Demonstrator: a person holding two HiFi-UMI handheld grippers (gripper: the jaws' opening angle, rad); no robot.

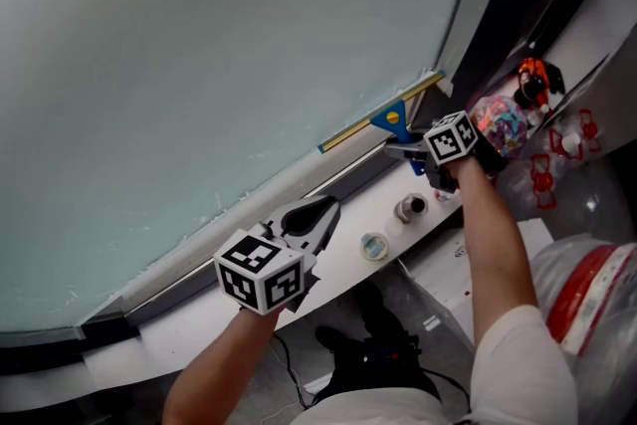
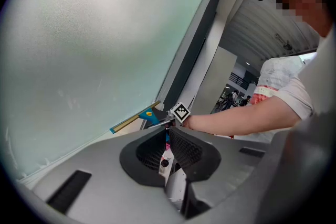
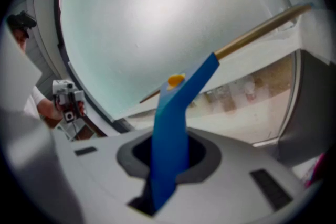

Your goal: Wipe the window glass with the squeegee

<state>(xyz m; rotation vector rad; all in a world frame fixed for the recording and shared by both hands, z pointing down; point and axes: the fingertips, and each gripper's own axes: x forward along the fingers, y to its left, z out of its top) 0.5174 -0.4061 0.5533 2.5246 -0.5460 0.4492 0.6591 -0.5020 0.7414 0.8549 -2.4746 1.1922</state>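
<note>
At the right gripper [image 1: 403,152]: jaws clenched on the blue handle of the squeegee [image 1: 392,119], which runs up from between them.
Squeegee blade: laid slantwise against the window glass [image 1: 229,45], low on the pane, its far end close to the frame's corner. Whether the rubber edge presses fully on the glass is hard to tell.
Below the blade: the white sill [image 1: 328,252], just under the handle, with a tape roll [image 1: 374,247] and a small cylinder [image 1: 409,208] lying near the gripper.
Left gripper [image 1: 315,214]: well to the blade's left, over the sill, jaws closed together on nothing, apart from the glass.
Step in hand: seemingly the bottom end of a stroke, with the blade near the pane's lower edge.
Next move: probably lift the blade and carry it up to the wide stretch of glass on its left. It would need setting flat there and drawing down with even pressure, the handle kept off the clutter below.
</note>
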